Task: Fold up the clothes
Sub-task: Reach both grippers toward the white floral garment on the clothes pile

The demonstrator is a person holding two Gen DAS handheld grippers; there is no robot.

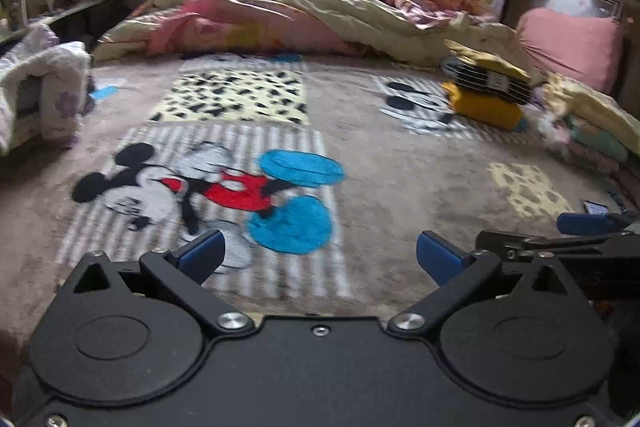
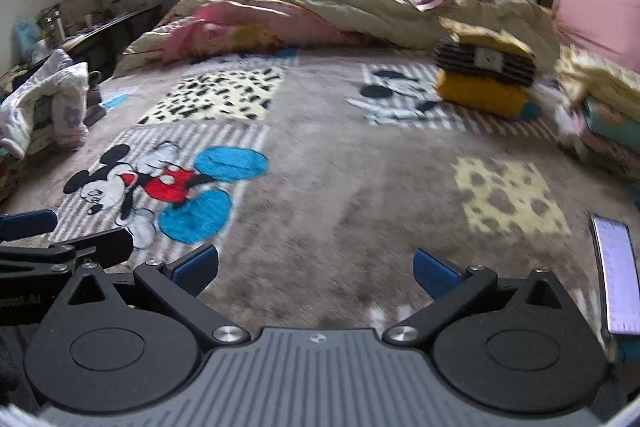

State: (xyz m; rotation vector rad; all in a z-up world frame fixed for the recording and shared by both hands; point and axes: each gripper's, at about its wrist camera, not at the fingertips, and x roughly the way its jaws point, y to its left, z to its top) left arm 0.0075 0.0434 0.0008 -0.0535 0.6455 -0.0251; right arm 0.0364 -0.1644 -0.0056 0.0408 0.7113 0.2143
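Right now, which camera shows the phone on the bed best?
The right wrist view. There the phone lies near the right edge, its lit screen mostly visible on the blanket. In the left wrist view only a small corner of the phone shows, far right, behind the other gripper's parts.

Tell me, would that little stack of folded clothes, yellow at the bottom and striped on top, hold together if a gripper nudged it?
Probably not well. The stack of folded clothes is soft fabric, so it would likely sag, not slide stiffly. Its top piece looks loosely laid and might slip off. The plush blanket beneath probably drags at it.
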